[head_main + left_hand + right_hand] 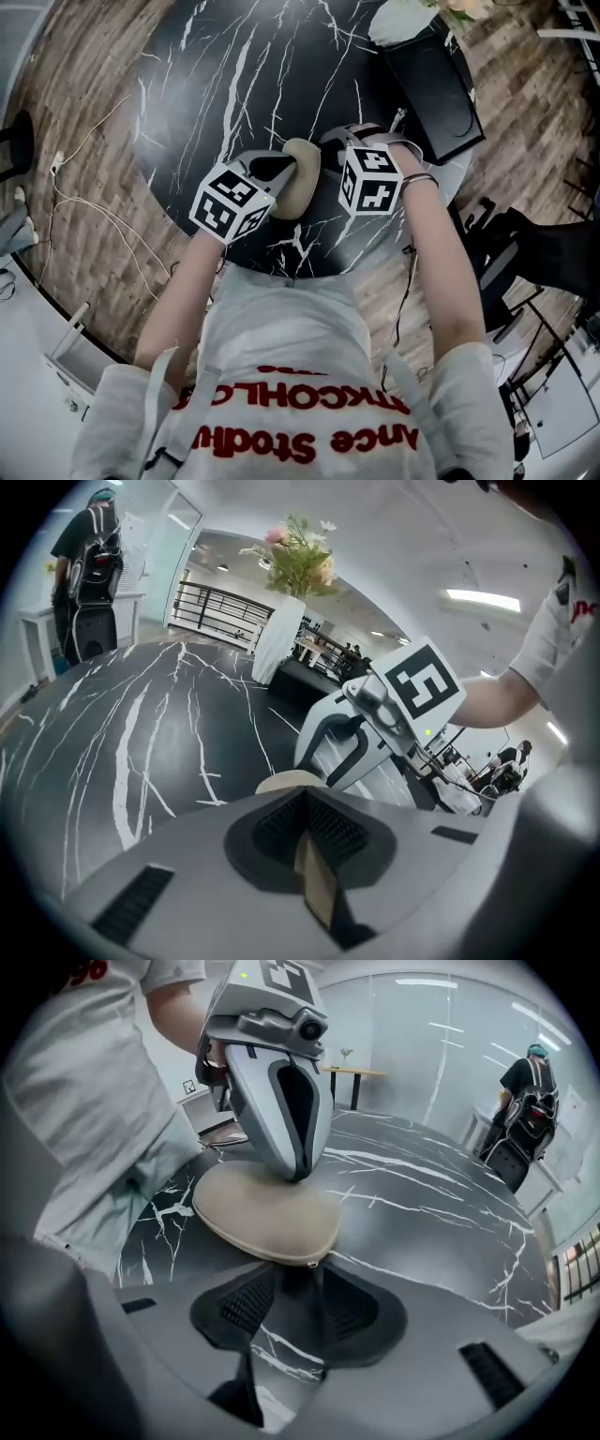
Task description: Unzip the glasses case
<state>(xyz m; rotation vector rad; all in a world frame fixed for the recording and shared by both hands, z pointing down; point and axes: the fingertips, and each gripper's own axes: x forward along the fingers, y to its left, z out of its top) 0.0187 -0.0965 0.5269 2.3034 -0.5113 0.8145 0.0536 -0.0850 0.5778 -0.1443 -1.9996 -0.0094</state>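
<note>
Close to the near edge of the black marble desk (216, 66) lies the beige glasses case (300, 187), flat on the top. The left gripper (305, 803) is clamped on the case's left rim, beige wedged between its jaws. The right gripper (300, 1283) meets the zip slider (309, 1262), jaws drawn narrow; whether they pinch it, I cannot tell. At the far edge stands a white vase (277, 635).

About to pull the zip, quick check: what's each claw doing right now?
Left claw: shut on the edge of the beige oval fabric glasses case.
Right claw: open, nothing clamped, the case's small metal zip slider just ahead.
</note>
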